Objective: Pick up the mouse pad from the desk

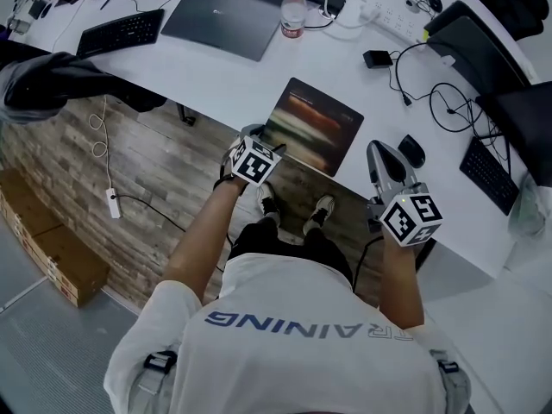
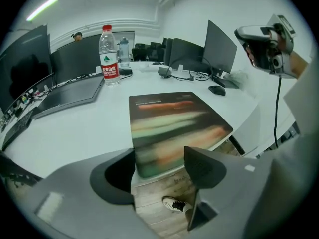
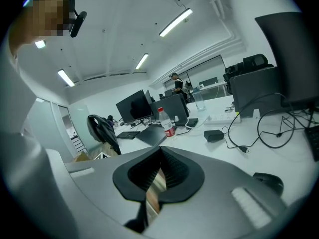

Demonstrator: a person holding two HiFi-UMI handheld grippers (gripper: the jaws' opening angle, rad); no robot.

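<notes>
The left gripper (image 2: pixel 159 169) is held at the front edge of the white bench (image 2: pixel 75 128), its jaws spread wide. The mouse pad (image 2: pixel 169 123) lies flat at that edge, its near end framed between the open jaws, with neither of them seen pressing on it. The right gripper (image 3: pixel 158 179) is held off to the right, well apart from the pad, its jaws closed together. Further back on the bench, a water bottle (image 2: pixel 108 54) stands upright beside a closed laptop (image 2: pixel 70 96).

Water bottle (image 1: pixel 293 11) beside closed laptop (image 1: pixel 224 15), black keyboard (image 1: pixel 121 33), mouse (image 1: pixel 412 151), power strip (image 1: pixel 392 17)
</notes>
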